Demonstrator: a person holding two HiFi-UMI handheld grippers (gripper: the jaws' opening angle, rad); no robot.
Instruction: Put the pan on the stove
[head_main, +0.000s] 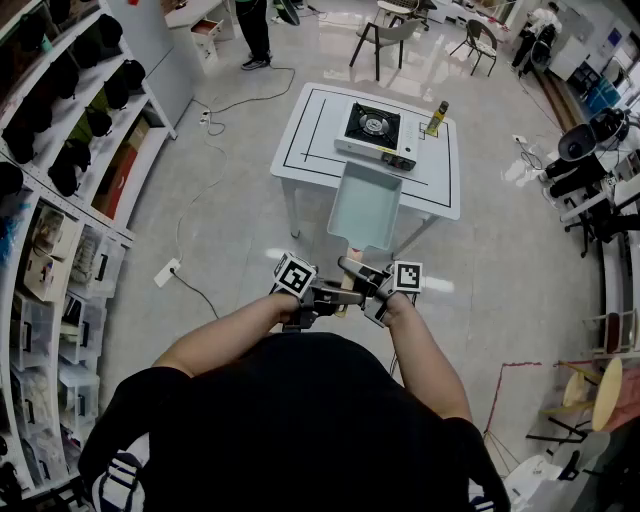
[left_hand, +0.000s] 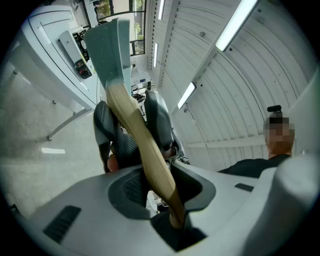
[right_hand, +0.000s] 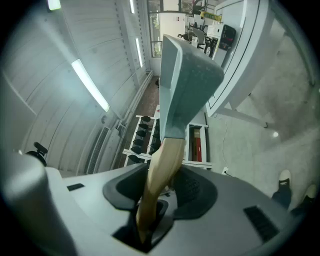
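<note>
A square pale-green pan with a wooden handle hangs in the air just before the near edge of the white table. The portable gas stove stands on that table beyond it. My left gripper and right gripper are side by side, both shut on the handle. In the left gripper view the handle runs up from my left gripper through the right gripper's fingers to the pan. In the right gripper view the right gripper clamps the handle just below the pan.
A yellow bottle stands on the table right of the stove. Shelving lines the left wall. A power strip and cables lie on the floor at left. Chairs and a standing person are at the back.
</note>
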